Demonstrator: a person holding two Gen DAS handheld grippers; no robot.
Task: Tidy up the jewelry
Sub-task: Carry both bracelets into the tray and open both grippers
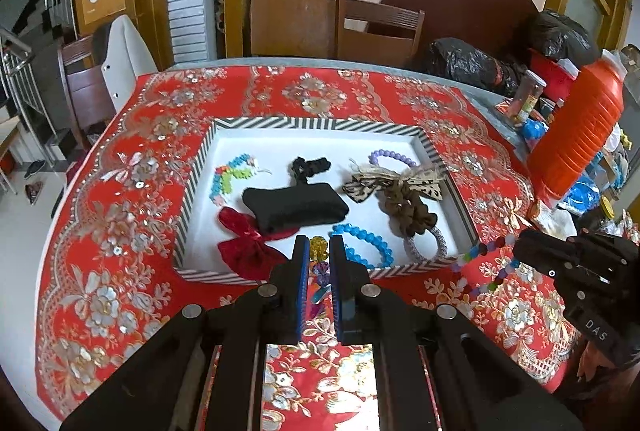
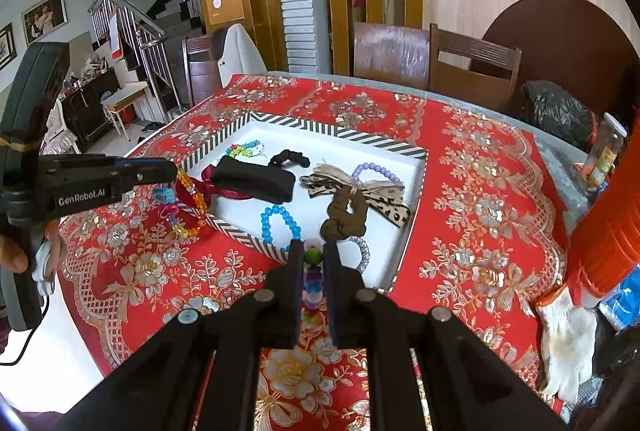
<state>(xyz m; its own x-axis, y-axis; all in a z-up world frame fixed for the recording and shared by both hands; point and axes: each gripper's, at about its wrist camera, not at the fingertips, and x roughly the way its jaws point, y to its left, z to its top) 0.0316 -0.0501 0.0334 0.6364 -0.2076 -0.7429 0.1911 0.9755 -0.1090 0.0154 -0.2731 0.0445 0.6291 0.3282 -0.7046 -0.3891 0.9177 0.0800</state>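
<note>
A bracelet of amber and mixed coloured beads [image 2: 191, 197] is gripped in the nearly closed jaws of the left gripper [image 1: 319, 251], with its loop hanging below them over the near left corner of the striped tray [image 1: 276, 122]. A second bracelet of pastel and dark beads [image 1: 486, 263] is pinched in the tightly closed jaws of the right gripper [image 2: 313, 255], and its strand is seen trailing from them above the red floral cloth [image 1: 120, 271] on the counter, just short of the tray's near edge. Beyond both pairs of jaws, inside the tray, a blue bead bracelet [image 1: 366, 245], a red bow [image 1: 246, 247], a black folded band [image 1: 294, 207], a black scrunchie [image 1: 310, 167], a multicoloured bead bracelet [image 1: 230, 177], a purple bead bracelet [image 1: 390, 157], a leopard-print bow [image 1: 394, 183] and a brown scrunchie [image 1: 410, 211] are laid out. To the right of the jaws an orange ribbed container [image 1: 580, 131] is seen.
</note>
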